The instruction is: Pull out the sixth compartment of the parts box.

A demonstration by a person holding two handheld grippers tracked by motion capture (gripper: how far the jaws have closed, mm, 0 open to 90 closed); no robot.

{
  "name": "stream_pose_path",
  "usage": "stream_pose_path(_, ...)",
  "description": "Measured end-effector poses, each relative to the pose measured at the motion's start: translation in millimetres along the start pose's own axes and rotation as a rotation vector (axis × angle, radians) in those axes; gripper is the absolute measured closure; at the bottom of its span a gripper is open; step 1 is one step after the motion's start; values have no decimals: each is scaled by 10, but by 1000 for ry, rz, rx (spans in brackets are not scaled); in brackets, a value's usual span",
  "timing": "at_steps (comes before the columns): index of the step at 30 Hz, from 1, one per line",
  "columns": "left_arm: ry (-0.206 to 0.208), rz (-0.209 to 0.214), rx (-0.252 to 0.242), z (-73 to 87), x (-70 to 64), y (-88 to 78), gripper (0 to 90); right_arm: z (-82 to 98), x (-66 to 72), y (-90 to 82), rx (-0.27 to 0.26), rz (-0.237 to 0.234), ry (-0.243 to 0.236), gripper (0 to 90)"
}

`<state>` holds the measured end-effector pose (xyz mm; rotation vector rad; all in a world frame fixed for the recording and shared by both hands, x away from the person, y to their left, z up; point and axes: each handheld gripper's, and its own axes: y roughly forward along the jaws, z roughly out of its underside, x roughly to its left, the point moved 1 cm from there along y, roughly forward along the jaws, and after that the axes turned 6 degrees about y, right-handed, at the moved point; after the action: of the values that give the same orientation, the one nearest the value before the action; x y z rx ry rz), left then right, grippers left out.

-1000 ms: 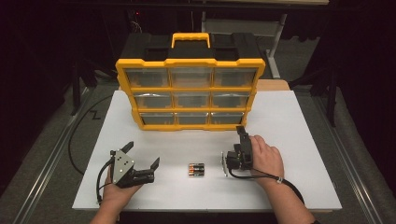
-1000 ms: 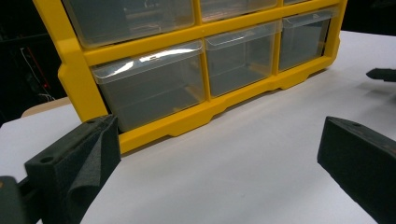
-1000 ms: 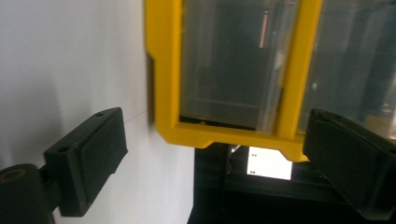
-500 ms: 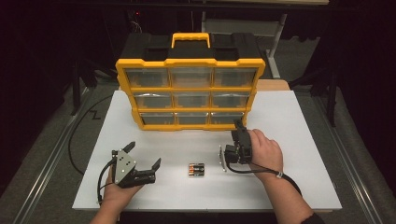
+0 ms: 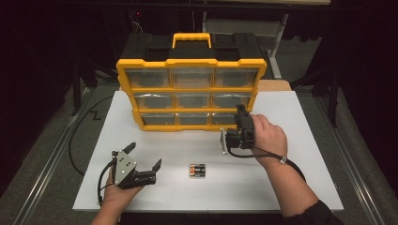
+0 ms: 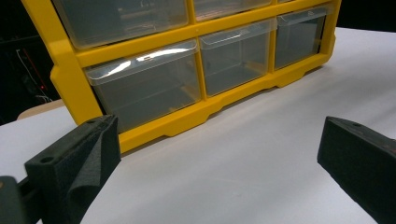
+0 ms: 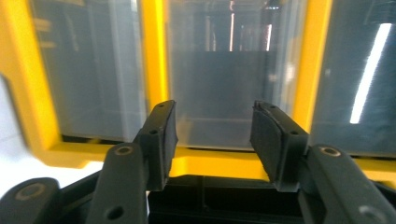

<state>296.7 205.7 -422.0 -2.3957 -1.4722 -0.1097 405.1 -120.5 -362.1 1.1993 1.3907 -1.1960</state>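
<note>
Drawer [image 7: 233,88] before half-closed hand-held gripper [image 7: 212,140]

We see a white counter [image 5: 300,140] with a strip of bare wood [image 5: 276,85] showing at its far right corner. Around it lies a grey floor [image 5: 42,154], crossed by pale metal rails [image 5: 37,187] on both sides. Beyond the counter the room is dark; black frame legs [image 5: 76,84] stand at the left, and a pale post [image 5: 279,37] rises behind.
</note>
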Motion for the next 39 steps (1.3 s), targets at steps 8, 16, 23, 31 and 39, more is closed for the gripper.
stream_pose_path(8,-2,5,-2,0,3,-3,4,-54,-184,43,0,23,-36,590)
stream_pose_path(16,-12,18,-7,-3,2,-3,5,-56,-318,108,27,32,-59,673)
stream_pose_path(23,-19,21,-10,-5,7,-7,6,-53,-368,153,38,38,-68,700)
stream_pose_path(31,-19,25,-15,-8,6,-14,6,-60,-349,205,60,45,-92,744)
stream_pose_path(39,-20,31,-19,-8,2,-13,6,-53,-342,229,73,57,-93,778)
